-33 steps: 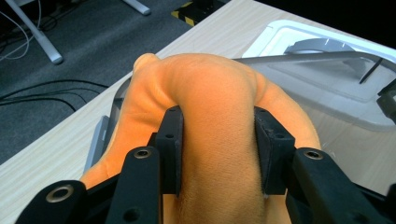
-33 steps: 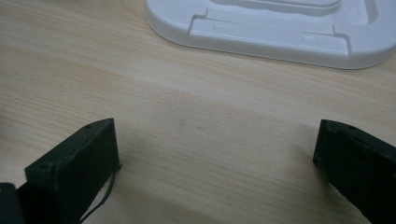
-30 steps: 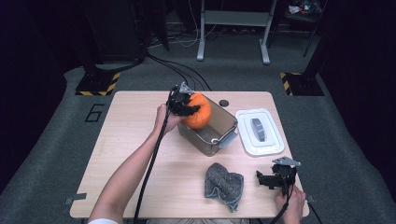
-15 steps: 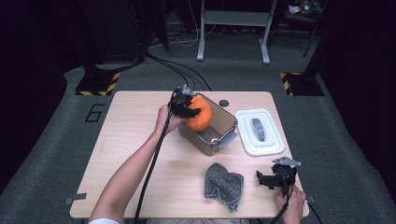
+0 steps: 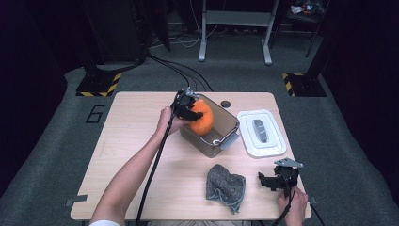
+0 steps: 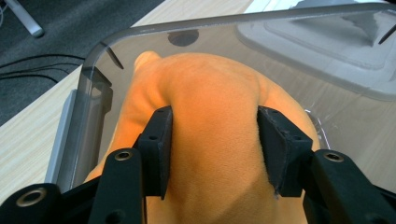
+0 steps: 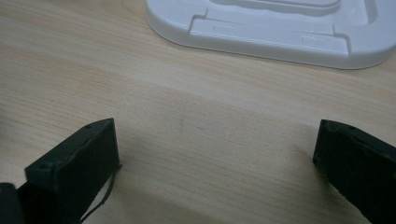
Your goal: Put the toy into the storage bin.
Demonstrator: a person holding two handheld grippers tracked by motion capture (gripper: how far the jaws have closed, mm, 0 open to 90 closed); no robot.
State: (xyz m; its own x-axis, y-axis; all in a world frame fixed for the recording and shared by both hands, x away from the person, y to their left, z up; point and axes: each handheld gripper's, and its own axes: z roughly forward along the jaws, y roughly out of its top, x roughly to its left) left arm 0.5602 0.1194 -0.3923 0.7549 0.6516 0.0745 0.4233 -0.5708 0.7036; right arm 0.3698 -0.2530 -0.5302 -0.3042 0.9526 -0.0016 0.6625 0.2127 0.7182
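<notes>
Releasing the orange plush toy [image 6: 210, 140] into the clear plastic container [image 5: 230, 123] goes best if the left gripper [image 5: 188, 109] spreads fully before lifting, so the fabric does not snag. Its jaws have just been opening; the pads [image 6: 159, 144] seem barely to touch the plush between them. Compared with 1 second ago, the toy sits lower in the container. The right gripper [image 5: 275, 181] rests spread wide, holding nothing, near the white lid [image 5: 261, 134].
</notes>
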